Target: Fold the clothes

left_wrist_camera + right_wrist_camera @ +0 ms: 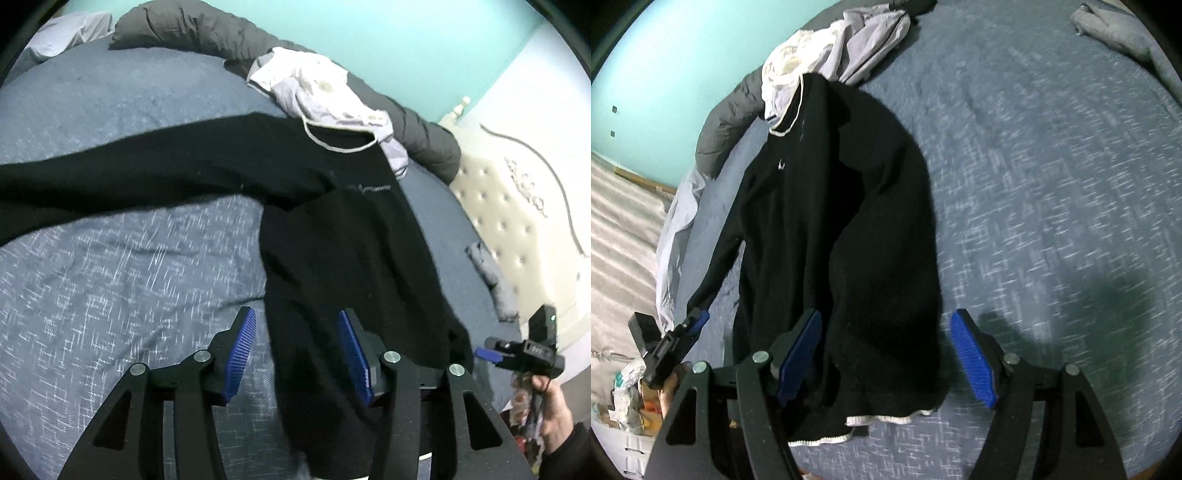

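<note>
A black sweater (827, 229) with a pale-trimmed collar lies on the blue bedspread (1052, 184), filling the centre of the right wrist view; the right gripper (886, 354) at lower centre stands wide open above its hem, pads clear of the cloth; the left gripper (297, 354), lower centre of its own view, is open too; a pale garment (325, 92) lies at upper centre beside the collar.
</note>
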